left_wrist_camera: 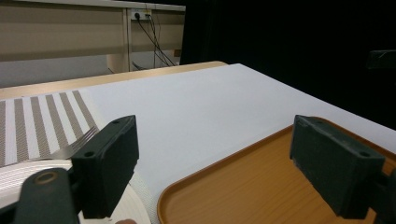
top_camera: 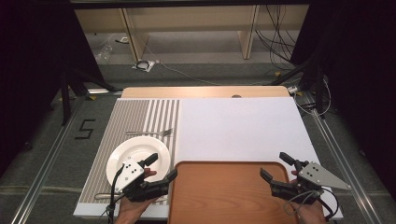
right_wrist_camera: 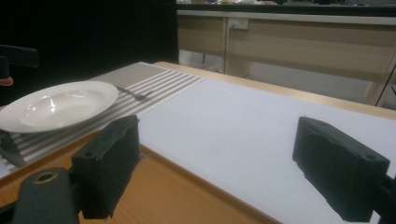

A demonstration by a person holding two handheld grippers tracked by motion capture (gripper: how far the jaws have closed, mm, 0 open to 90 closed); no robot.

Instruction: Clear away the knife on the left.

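The white tabletop sheet (top_camera: 243,126) carried, on the person's left, a grey-and-white striped placemat (top_camera: 135,114), and at the near edge an empty orange-brown wooden tray with rounded corners (top_camera: 229,191). On the placemat sat a round white ceramic plate (top_camera: 135,156), just left of the tray's left rim, its edge close to the rim though contact could not be confirmed. Beyond the plate lay a silver metal fork (top_camera: 149,133), long axis running left-right across the stripes, tines toward the tray side, apart from the plate. The left gripper (top_camera: 161,168) hovered over the near right edge of the plate, one jaw above the plate and the other near the tray's corner; its jaws stood wide apart with nothing between them, and in the left gripper view the plate rim (left_wrist_camera: 135,196) showed directly below the left-hand jaw. The right gripper (top_camera: 275,165) hung over the tray's right part, jaws likewise spread and empty. Judgement: the plate was the likely object in hand, and the left gripper was by far the nearer, the right being well apart across the tray. The deciding relation: the plate rim lay just below and left of the left jaws, tray immediately to the right.
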